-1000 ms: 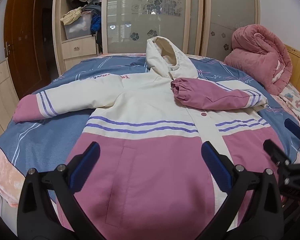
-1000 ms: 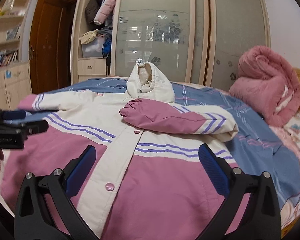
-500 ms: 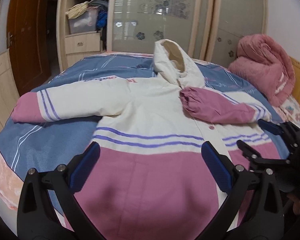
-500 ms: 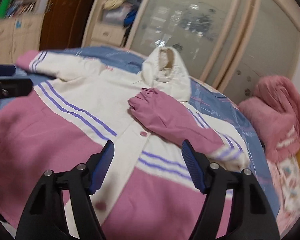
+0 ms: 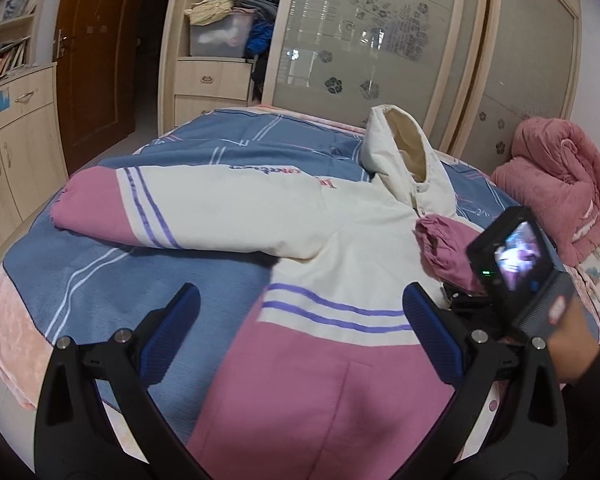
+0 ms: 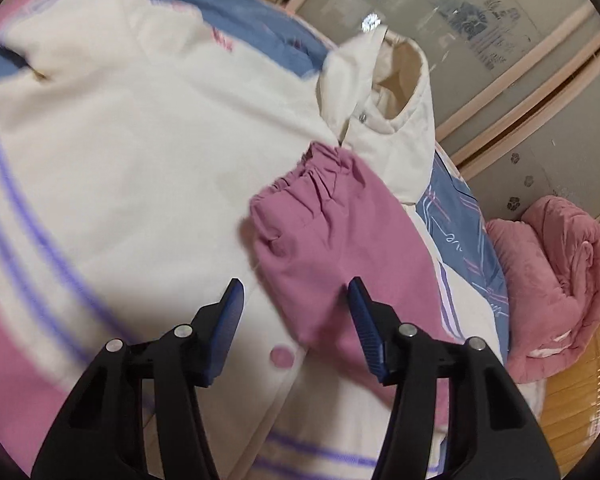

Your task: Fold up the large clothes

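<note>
Jacket [image 5: 340, 248] flat on bed [image 5: 100, 280], hood [image 5: 404, 160] toward wardrobe [image 5: 380, 40]. One sleeve [image 6: 328, 240] already across chest, other sleeve [image 5: 172, 208] out flat. Left gripper [image 5: 300, 336] jaws wide apart, empty, above hem edge. Right gripper [image 6: 296, 312] jaws apart, holding nothing, over folded sleeve near pink snap [image 6: 282, 357]. Risks: padded fabric springs back, folded sleeve slides off if right nudges it; grabbing single layer skews fold

Pink quilt [image 5: 556, 184], glass-fronted wardrobe [image 5: 380, 40]
</note>
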Available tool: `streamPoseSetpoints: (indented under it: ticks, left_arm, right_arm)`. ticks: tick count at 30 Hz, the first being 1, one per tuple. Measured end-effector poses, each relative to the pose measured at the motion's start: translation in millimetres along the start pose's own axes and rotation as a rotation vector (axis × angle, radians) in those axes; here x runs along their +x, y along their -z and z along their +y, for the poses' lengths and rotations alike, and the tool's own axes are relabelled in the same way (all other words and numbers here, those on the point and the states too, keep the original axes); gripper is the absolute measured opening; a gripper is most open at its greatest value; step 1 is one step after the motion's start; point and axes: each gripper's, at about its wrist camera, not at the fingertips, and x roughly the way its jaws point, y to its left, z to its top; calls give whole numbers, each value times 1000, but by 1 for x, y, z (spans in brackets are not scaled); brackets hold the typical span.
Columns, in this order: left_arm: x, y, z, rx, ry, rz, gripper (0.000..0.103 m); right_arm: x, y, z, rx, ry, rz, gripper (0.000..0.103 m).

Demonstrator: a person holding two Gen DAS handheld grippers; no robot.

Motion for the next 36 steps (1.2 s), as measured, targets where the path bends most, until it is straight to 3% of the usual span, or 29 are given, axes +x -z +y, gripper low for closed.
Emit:
streamPoseSetpoints:
  ticks: [2, 5, 9, 14, 18, 22, 27, 30, 31, 32, 33, 34, 36]
  left_arm:
    - [-1, -2, 5, -4, -5, -7, 101]
    - [-4, -6, 13, -18, -12, -20, 101]
    - [-7, -11, 27, -54, -20, -37, 101]
    - [-10, -18, 48, -114, -37, -59, 101]
    - [-12, -20, 59, -147, -36, -65, 101]
    - [-14, -20, 61, -136, -37, -66, 101]
    - [-17, -20, 60, -118, -35, -73, 101]
    - [-16, -21, 59, -113, -34, -66, 101]
    - [-16, -21, 59, -113, -33, -64, 101]
    - [-15, -21, 58, -112, -33, -61, 101]
    - [-16, -21, 57, -110, -33, -61, 101]
    - [-16, -21, 56, -107, -32, -63, 101]
    - [-18, -19, 52, -89, -24, -64, 101]
  right_arm:
    - [13, -4, -2, 1, 26, 31, 30]
    - [18, -10, -1, 16, 75, 26, 12]
    - [-2, -29, 4, 40, 97, -62, 8]
    - [-44, -76, 27, 46, 31, -201, 8]
    - [-63, -114, 61, 17, -20, -252, 8]
    - [-50, -131, 95, -24, -49, -203, 8]
    - [-26, -128, 112, -38, -61, -157, 10]
    - [-25, -122, 111, -22, -56, -164, 27]
    - [-30, -120, 107, -2, -45, -181, 43]
    - [-38, -116, 106, 20, -40, -195, 68]
    - [-49, -111, 99, 51, -60, -227, 75]
    - [-59, -104, 92, 79, -109, -261, 89]
    - [-83, -85, 75, 150, -190, -333, 93]
